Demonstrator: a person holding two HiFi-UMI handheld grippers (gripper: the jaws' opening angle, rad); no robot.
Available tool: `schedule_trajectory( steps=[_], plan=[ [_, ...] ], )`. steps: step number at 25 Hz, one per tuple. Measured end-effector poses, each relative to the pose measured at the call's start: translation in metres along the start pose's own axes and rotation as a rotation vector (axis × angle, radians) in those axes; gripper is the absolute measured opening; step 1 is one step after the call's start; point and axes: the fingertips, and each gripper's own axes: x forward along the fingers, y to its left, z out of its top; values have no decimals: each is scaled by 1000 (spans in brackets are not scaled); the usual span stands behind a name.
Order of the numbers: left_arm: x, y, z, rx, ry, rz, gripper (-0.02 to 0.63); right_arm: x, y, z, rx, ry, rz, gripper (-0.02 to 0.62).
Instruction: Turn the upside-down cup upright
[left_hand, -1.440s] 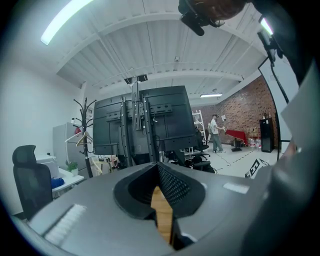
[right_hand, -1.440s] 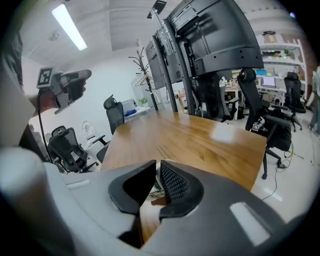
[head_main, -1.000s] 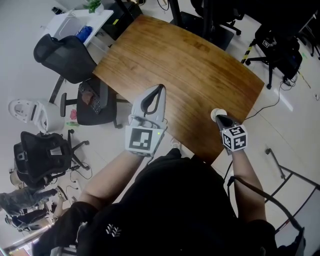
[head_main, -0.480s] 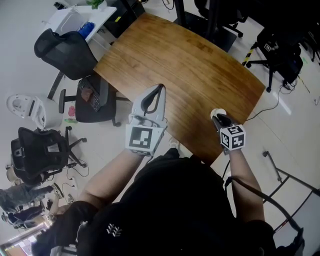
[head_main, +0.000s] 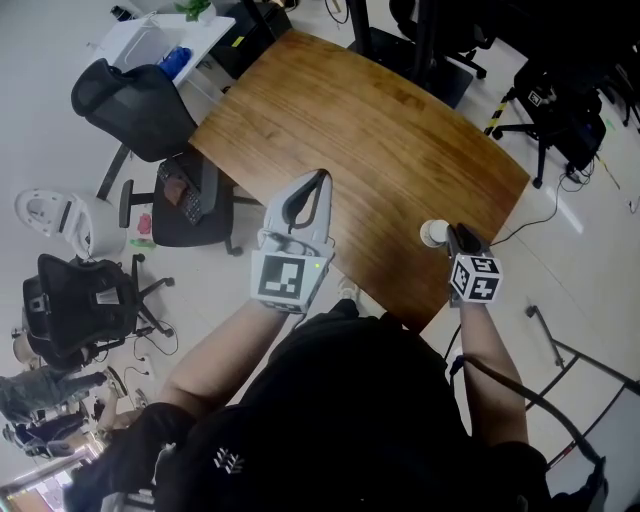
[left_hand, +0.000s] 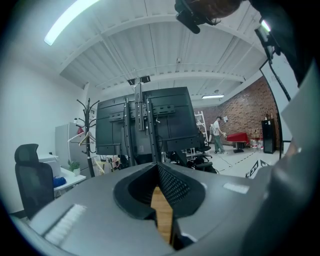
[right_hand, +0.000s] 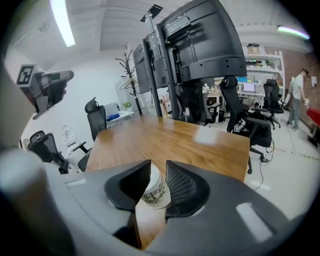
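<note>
A small white cup with dark print stands near the front right edge of the wooden table. In the right gripper view the cup shows through the gap just beyond the fingertips, its wider end seemingly down on the wood. My right gripper sits just right of the cup. Its jaws are opening, and the pads do not press on the cup. My left gripper hovers level over the table's front edge, tips together, holding nothing; in its own view the left gripper points at the black monitor stands.
Black office chairs stand left of the table, with a white desk behind them. More chairs and cables lie on the floor at the right. Black monitor stands rise beyond the table's far end.
My right gripper has slid rightward off the cup and its jaws have parted; the cup now shows beside it. The left gripper has stayed still.
</note>
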Motion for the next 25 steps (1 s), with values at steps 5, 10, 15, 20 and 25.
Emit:
schedule_trajectory(
  steps=[5, 10, 15, 20, 25],
  plan=[
    [-2, 3, 1, 8, 12, 7, 0, 9, -2, -10, 124, 18, 29, 97],
    [-4, 4, 0, 18, 24, 16, 0, 16, -1, -16, 188, 14, 58, 99],
    [-5, 3, 0, 27, 27, 17, 0, 17, 4, -15, 173, 10, 67, 76],
    [-4, -2, 2, 28, 19, 7, 0, 12, 2, -9, 109, 3, 35, 57],
    [-3, -3, 4, 29, 18, 7, 0, 0, -13, 4, -58, 1, -77, 41]
  ],
)
